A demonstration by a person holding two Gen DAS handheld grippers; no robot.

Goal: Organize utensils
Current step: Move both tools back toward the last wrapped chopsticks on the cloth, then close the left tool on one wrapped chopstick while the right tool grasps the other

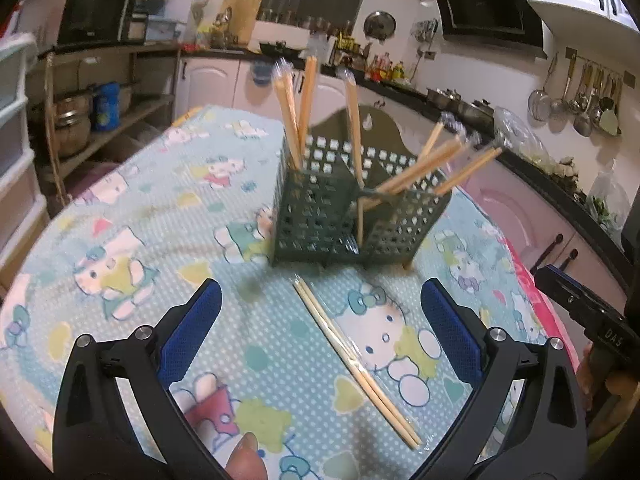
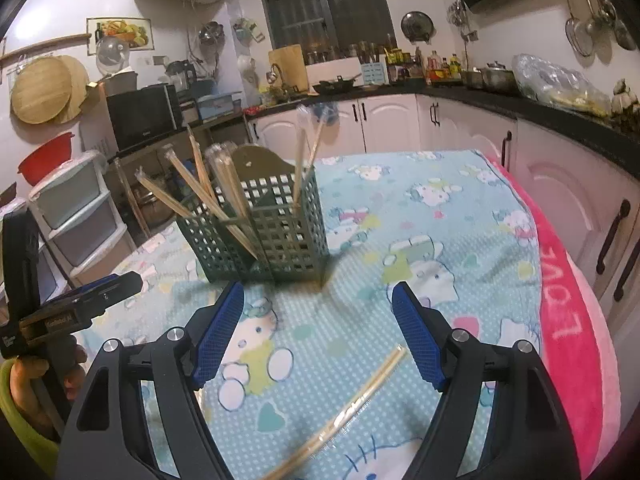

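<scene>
A green perforated utensil holder [image 1: 320, 216] with two compartments stands on the table and holds several wrapped wooden chopstick pairs. It also shows in the right wrist view [image 2: 276, 236]. One wrapped chopstick pair [image 1: 356, 364] lies flat on the cloth between my left gripper's fingers, in front of the holder. The same pair [image 2: 352, 404] lies under my right gripper. My left gripper [image 1: 320, 300] is open and empty. My right gripper [image 2: 318, 300] is open and empty, just in front of the holder.
A light blue cartoon-print cloth [image 1: 132, 216] covers the table, with a pink blanket [image 2: 572, 344] along its right edge. Kitchen counters with pots [image 1: 460, 100] and cabinets [image 2: 568, 200] stand behind. Plastic drawers [image 2: 76, 216] stand at the left.
</scene>
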